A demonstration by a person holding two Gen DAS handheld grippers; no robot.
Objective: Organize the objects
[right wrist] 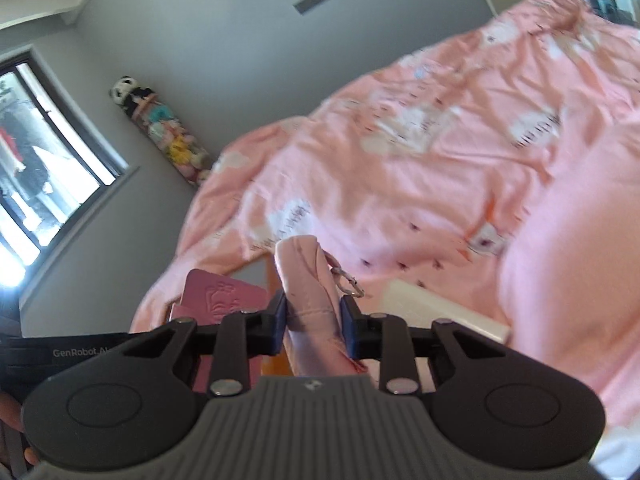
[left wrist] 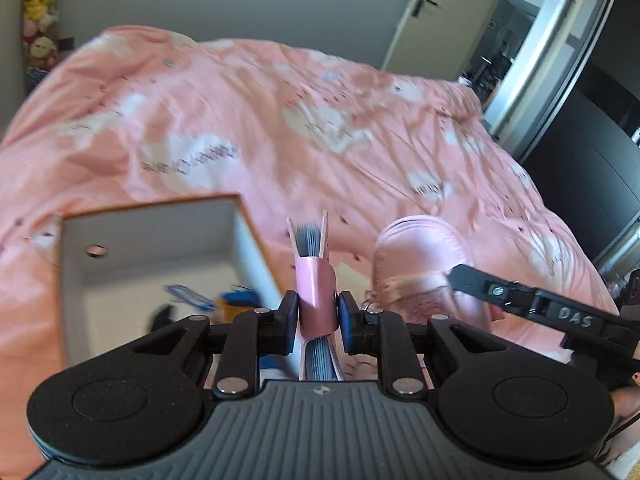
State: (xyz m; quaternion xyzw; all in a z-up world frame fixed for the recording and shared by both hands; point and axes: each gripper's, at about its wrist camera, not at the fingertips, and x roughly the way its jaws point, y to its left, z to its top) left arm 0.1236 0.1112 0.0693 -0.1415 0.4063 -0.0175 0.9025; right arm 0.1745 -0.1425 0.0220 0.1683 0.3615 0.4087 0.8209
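Observation:
My left gripper (left wrist: pixel 318 314) is shut on a pink notebook (left wrist: pixel 314 280) with blue-grey page edges and a pink strap, held edge-up above the bed, just right of a white open box (left wrist: pixel 148 248). The box holds small blue and orange items. My right gripper (right wrist: pixel 314 320) is shut on a pink fabric pouch (right wrist: pixel 308 280) with a metal clasp (right wrist: pixel 350 284). The pouch also shows in the left wrist view (left wrist: pixel 420 256), with the right gripper's finger (left wrist: pixel 496 290) on it. The notebook's embossed pink cover (right wrist: pixel 222 300) shows at the left in the right wrist view.
A pink patterned duvet (left wrist: pixel 280 120) covers the bed. A white box edge (right wrist: pixel 444 312) lies on it to the right. A tube of plush toys (right wrist: pixel 164 128) stands by the grey wall near a window (right wrist: pixel 40 168). An open door (left wrist: pixel 432 12) is at the far right.

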